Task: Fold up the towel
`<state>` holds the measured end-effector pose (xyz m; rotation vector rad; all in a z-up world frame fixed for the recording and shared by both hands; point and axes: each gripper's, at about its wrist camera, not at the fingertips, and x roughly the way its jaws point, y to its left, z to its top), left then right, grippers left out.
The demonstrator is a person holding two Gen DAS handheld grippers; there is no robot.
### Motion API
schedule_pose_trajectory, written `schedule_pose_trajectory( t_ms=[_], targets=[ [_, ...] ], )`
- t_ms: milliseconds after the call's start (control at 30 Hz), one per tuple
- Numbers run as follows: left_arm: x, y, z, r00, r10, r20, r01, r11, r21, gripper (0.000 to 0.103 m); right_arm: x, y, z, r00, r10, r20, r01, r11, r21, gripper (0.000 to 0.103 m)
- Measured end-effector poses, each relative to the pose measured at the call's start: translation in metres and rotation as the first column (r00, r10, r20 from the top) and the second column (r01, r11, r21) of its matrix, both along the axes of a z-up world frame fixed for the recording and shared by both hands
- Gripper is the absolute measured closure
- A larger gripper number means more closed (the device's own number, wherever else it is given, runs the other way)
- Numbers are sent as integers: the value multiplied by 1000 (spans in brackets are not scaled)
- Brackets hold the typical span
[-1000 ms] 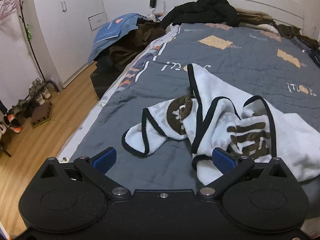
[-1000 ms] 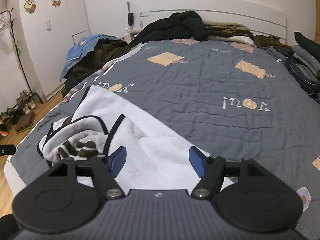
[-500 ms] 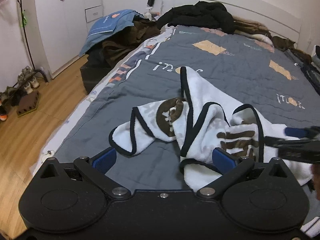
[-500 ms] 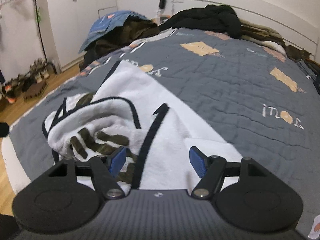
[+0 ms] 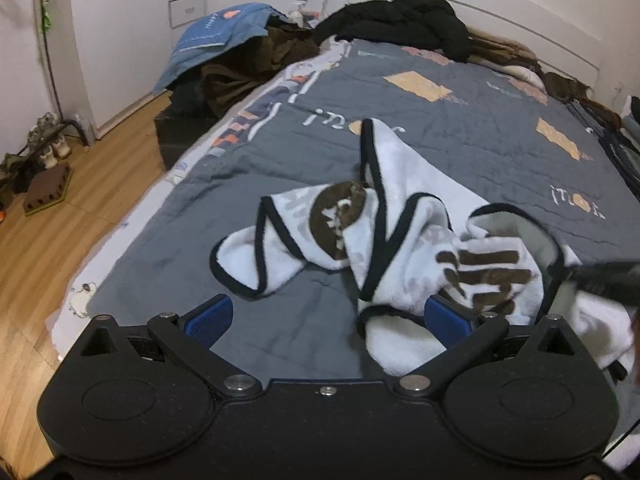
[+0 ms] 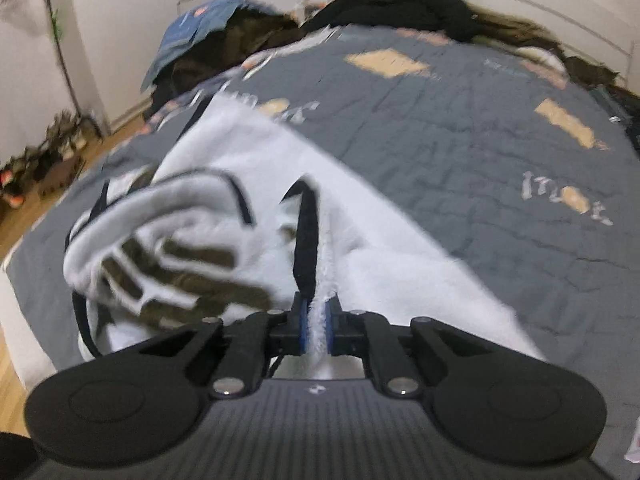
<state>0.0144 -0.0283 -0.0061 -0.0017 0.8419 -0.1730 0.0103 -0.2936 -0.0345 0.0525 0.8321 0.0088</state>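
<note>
Crumpled towel (image 5: 400,232) on grey bedspread (image 5: 460,128)

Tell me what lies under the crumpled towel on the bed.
The towel lies bunched on the grey quilt, which shows all around it. Its folds overlap, so whatever might sit beneath the heap is covered and cannot be seen.

1. My left wrist camera looks down and forward along the grey quilted bed (image 5: 460,128), close above its near edge.
2. My right camera sits nearer the crumpled white black-trimmed towel (image 6: 360,248).
3. Both views share towel, bed, headboard.
</note>
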Motion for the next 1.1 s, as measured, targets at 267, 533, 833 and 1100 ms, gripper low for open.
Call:
schedule_pose_trajectory(
  t_ms=[267, 533, 833, 1100],
  targets=[
    [5, -10, -1, 997, -73, 6, 73, 997, 11, 0, -19, -69, 48, 982, -141, 122, 133, 988, 74, 95],
    [39, -23, -7, 985, -171, 13, 171, 985, 8, 0, -46, -135, 82, 945, -265, 190, 245, 962, 119, 96],
    [78, -59, -38, 953, -301, -12, 301, 950, 82, 23, -70, -159, 69, 952, -272, 139, 252, 956, 149, 96],
    [94, -78, -62, 927, -360, -105, 369, 925, 85, 94, -85, -160, 63, 956, -262, 130, 235, 953, 191, 96]
  ],
)
